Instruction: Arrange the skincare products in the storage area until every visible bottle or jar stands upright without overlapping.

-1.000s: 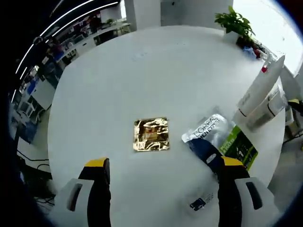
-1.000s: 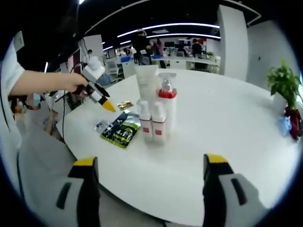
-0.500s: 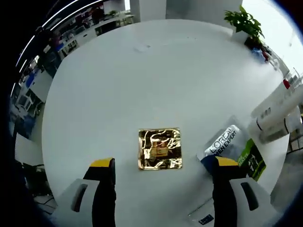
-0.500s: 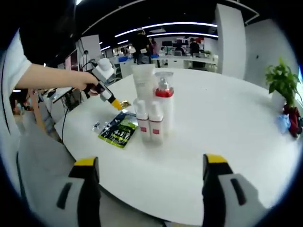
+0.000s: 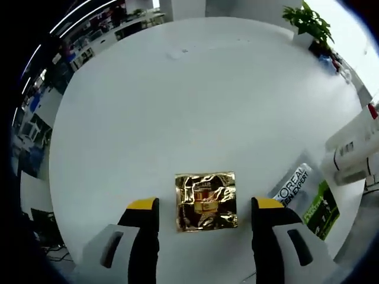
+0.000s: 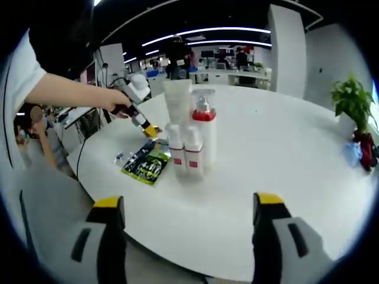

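Step in hand, as judged: pick up the gold sachet [image 5: 206, 201]. The left gripper [image 5: 203, 208] hangs over the table [image 5: 177, 100], jaws apart, the sachet lying flat between them. Next move: lower and close on its edges. The right gripper [image 6: 183, 208] idles, jaws apart, bottles [image 6: 190, 142] upright well ahead beside the green packet [image 6: 146, 165].
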